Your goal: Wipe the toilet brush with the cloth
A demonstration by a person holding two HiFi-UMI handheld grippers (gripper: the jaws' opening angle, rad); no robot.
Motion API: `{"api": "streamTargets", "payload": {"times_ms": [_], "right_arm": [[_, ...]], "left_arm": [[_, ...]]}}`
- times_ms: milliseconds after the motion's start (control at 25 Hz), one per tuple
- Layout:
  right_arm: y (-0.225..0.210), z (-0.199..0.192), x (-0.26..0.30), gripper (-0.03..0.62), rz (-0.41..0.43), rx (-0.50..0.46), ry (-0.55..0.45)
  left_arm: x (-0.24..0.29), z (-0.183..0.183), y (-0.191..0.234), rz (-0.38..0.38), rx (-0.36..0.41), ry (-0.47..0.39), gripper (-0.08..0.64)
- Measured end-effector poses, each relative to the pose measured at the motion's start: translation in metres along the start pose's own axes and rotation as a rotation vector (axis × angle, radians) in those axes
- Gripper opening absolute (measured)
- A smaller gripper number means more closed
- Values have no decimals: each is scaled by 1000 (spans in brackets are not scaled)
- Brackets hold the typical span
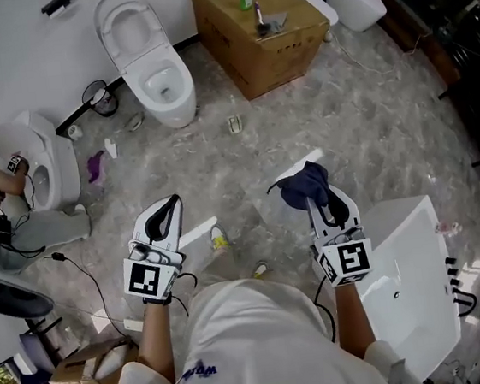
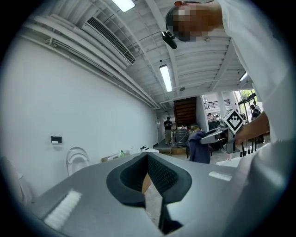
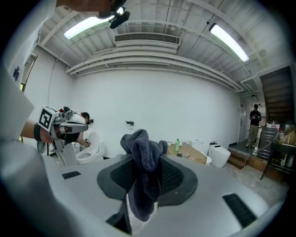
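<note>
My right gripper (image 1: 318,193) (image 3: 145,161) is shut on a dark blue cloth (image 1: 302,184) (image 3: 141,159); the cloth bunches above the jaws and hangs down between them. My left gripper (image 1: 172,203) (image 2: 148,159) is shut with nothing between its black pads. On the marbled floor between the two grippers lies a white stick with a yellowish end (image 1: 210,235), possibly the toilet brush; neither gripper touches it. The left gripper view shows the right gripper (image 2: 217,134) with the cloth (image 2: 200,147) off to its right.
A white toilet (image 1: 153,68) stands at the back, and another (image 1: 48,170) at the left with a person bent over it. A cardboard box (image 1: 260,29) carries bottles. A white basin (image 1: 409,275) lies at my right. Cables run over the left floor.
</note>
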State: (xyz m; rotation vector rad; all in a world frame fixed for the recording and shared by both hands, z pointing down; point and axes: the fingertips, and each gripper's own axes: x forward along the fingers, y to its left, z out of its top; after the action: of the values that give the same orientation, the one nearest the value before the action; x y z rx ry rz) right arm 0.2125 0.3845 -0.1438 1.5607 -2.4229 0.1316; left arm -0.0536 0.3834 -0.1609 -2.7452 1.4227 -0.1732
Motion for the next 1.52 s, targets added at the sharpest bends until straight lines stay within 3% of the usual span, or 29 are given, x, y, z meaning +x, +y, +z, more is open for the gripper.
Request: {"api": "streamTargets", "payload": {"times_ms": [240, 480, 840, 1160, 1400, 1520], "right_arm": [[10, 31, 61, 115, -41, -17, 30], [25, 18, 105, 115, -43, 40, 126], [-8, 25, 170, 115, -10, 9, 155], [-67, 14, 260, 115, 55, 8, 157], [-96, -34, 342, 115, 201, -52, 168], [-119, -69, 387, 115, 151, -38, 173]], "left_arm": [[34, -8, 62, -63, -71, -24, -2], [57, -16, 104, -141, -44, -13, -2], [113, -40, 128, -136, -97, 34, -2], [198, -50, 160, -75, -62, 104, -2], [261, -89, 187, -79, 4, 136, -2], [294, -130, 201, -108, 34, 172, -2]]}}
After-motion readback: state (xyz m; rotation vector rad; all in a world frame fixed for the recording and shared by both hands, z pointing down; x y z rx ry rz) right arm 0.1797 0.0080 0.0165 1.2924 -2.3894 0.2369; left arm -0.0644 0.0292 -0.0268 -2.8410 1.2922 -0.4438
